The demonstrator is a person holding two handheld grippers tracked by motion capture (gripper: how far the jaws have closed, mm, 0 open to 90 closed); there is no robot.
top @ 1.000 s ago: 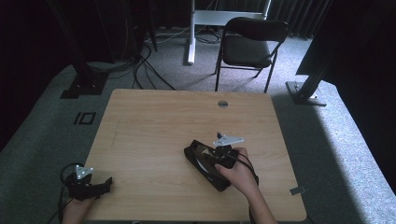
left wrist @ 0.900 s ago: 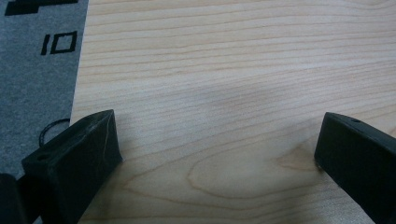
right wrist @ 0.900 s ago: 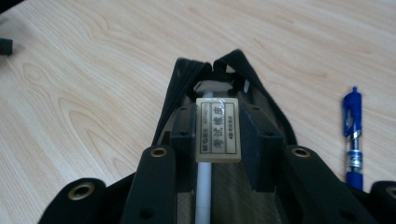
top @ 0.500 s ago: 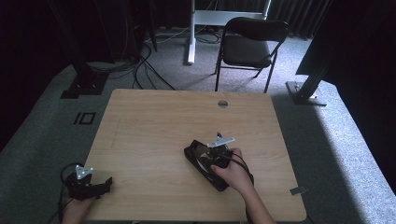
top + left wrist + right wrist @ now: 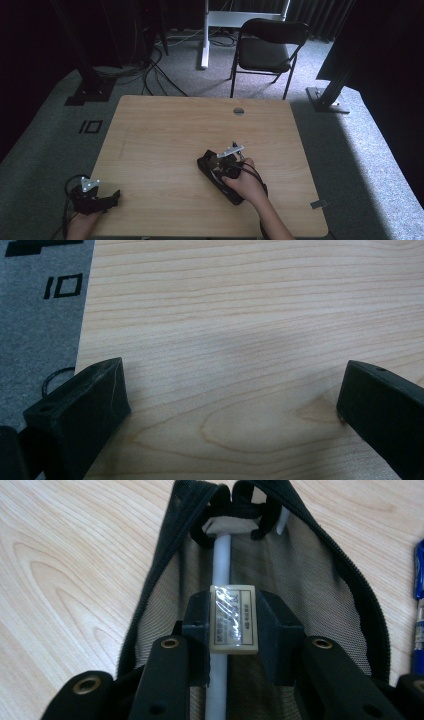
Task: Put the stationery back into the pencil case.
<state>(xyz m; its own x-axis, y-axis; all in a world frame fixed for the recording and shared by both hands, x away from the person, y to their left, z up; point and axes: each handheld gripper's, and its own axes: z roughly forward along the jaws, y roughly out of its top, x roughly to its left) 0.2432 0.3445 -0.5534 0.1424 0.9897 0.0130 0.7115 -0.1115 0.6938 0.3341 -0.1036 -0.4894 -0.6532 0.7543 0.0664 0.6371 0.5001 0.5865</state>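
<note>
- High view: wooden table top (image 5: 165,145), pale grain, mid-frame. Black mesh zip pouch (image 5: 220,176) lies right of centre in the lower half. Right gripper (image 5: 226,164) sits over the pouch's upper end, the person's right hand (image 5: 245,181) behind it. Against the frames a second and half a second back, this gripper has drawn slightly lower and nearer the pouch mouth; the pouch itself has not shifted. Left gripper (image 5: 111,199) rests at the lower left table edge, unmoved across all three frames.
- Left gripper view: both black jaws stand wide apart, one at lower left, one at lower right, bare wood between them, nothing held.
- Right gripper view: jaws are closed on a small white rectangular eraser in clear wrap (image 5: 233,618), centre frame, held over the open mesh pouch (image 5: 310,565). White pen-like stick (image 5: 220,570) lies inside, running up-frame beneath the eraser. Blue pen (image 5: 419,605) lies on the wood at the right edge.
- Judgement: the eraser appears poised for release into the pouch; packing looks partway done, the blue pen remaining outside.
</note>
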